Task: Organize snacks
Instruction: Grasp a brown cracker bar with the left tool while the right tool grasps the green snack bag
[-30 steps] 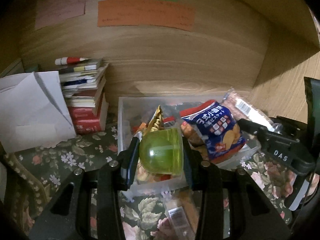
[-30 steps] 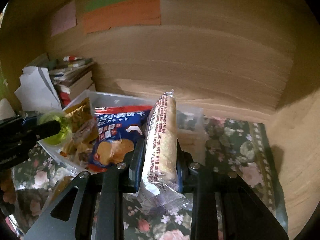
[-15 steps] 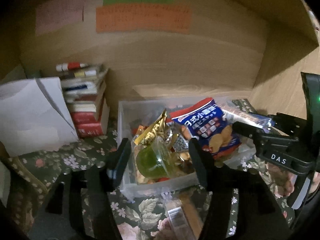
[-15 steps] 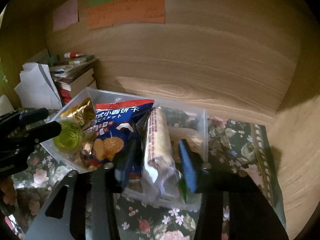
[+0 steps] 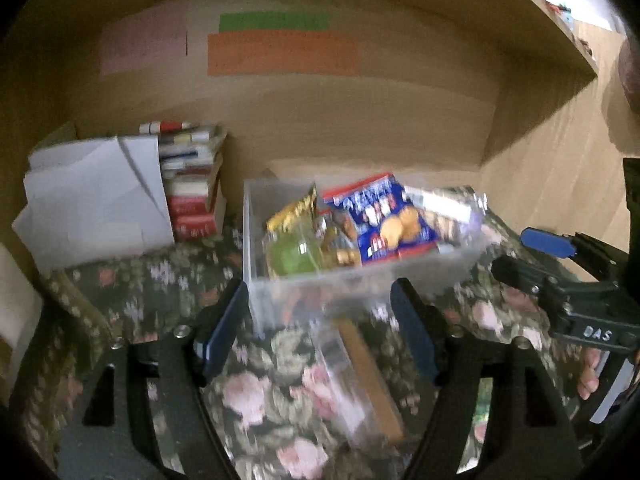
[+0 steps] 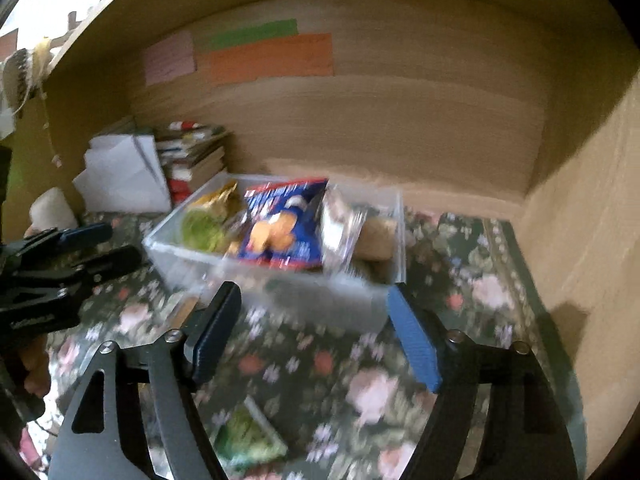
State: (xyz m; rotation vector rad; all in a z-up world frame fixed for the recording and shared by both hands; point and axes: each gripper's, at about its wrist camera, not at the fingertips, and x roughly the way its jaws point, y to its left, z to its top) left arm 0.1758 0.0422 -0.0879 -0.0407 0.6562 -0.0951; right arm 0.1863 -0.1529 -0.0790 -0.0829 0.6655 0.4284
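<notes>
- While both stand spread wide and hold nothing, the left tool [image 5: 320, 328] and right tool [image 6: 316, 332] hover just before the clear bin [image 5: 360, 276].
- Inside the bin lie the green jelly cup [image 5: 294, 258], blue biscuit bag [image 5: 384, 220] and wrapped bar [image 6: 340, 224].

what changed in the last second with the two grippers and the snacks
Both grippers let go. The left gripper dropped the green cup into the bin, and the right gripper dropped the clear-wrapped bar there. Both now stand open and empty, pulled back from the bin. The blue bag, the books and the bin stayed put.
</notes>
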